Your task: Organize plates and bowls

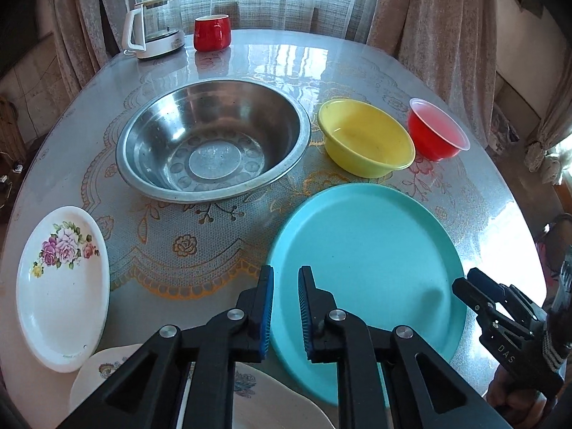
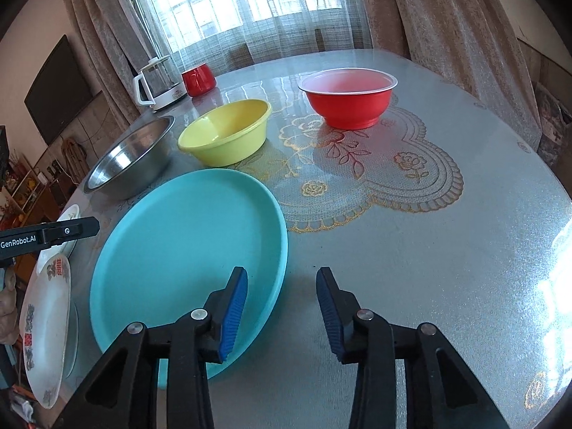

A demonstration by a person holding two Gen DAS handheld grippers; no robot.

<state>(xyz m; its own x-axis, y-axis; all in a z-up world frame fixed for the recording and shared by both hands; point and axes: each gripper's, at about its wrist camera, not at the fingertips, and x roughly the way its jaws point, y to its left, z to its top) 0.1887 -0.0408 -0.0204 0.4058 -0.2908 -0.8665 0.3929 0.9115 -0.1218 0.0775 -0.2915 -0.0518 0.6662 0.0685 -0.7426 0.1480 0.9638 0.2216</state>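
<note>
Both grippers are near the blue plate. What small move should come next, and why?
Probably ease the right gripper forward and close it on the blue plate's near rim. Its jaws are open and straddle that edge, one finger over the plate and one over the table. Nothing is held yet.

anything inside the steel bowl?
Nothing visible inside the steel bowl: the left wrist view shows its bare embossed bottom. The right wrist view sees only part of the inside past the near wall. Yellow bowl sits beside it, also empty.
</note>
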